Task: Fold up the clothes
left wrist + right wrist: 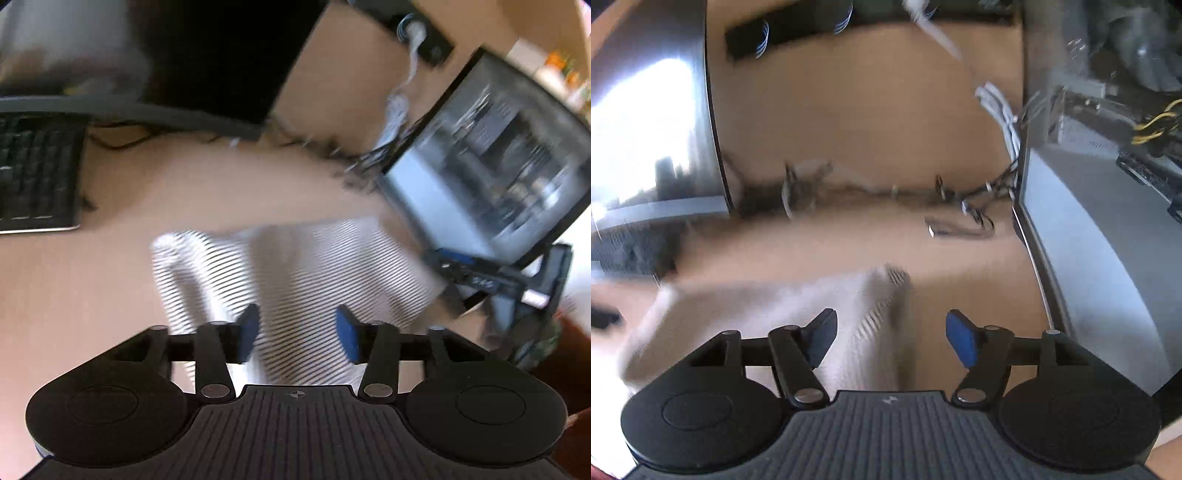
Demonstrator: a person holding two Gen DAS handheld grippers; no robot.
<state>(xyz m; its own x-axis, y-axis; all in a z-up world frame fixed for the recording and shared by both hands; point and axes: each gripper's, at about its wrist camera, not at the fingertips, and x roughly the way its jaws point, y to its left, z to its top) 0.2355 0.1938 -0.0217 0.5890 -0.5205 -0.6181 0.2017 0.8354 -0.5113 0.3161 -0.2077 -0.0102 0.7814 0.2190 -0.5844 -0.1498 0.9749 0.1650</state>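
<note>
Left claw (297, 332) over striped garment (295, 266); keyboard (37, 173) only leftward

black ribbed left gripper (297, 332), blue pads (347, 334), silver screws

I am finding no text I can read in either view. The computer case (491, 162) ahead and to the right of my left gripper is showing only smeared streaks on its glossy panel, and the keyboard (37, 173) ahead to its left is blurring too much for any key legends. Nothing else is carrying lettering I can make out.
</note>
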